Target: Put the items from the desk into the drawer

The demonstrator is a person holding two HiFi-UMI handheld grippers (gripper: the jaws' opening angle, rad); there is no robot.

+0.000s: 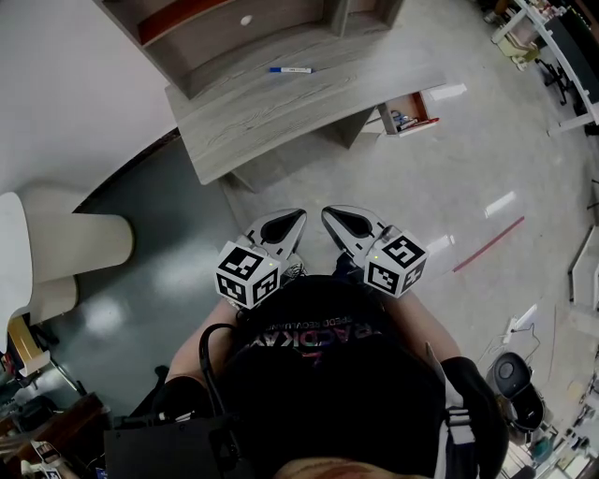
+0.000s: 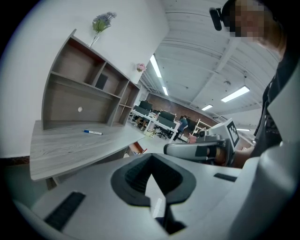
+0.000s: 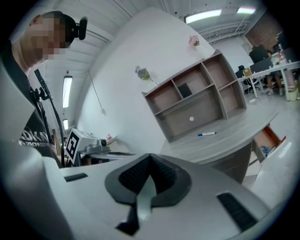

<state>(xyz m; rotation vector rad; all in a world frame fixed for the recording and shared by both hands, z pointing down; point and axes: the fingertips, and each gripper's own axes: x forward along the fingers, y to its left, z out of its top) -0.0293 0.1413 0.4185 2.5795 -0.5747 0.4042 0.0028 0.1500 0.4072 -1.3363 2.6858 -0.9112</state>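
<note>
A blue-and-white pen (image 1: 290,70) lies alone on the grey wooden desk (image 1: 281,117); it also shows as the pen (image 2: 93,132) and the pen (image 3: 206,134) in the two gripper views. A drawer (image 1: 409,110) stands pulled out under the desk's right end, with small items inside. My left gripper (image 1: 298,217) and right gripper (image 1: 328,215) are side by side close to the person's body, well short of the desk. Both are shut with nothing between the jaws, as the left gripper (image 2: 151,157) and right gripper (image 3: 150,157) views show.
A shelf hutch (image 1: 234,28) stands at the back of the desk against the white wall. A cream rounded seat (image 1: 65,243) is on the left. A red strip (image 1: 489,245) lies on the glossy floor at right. Office clutter lines the right side.
</note>
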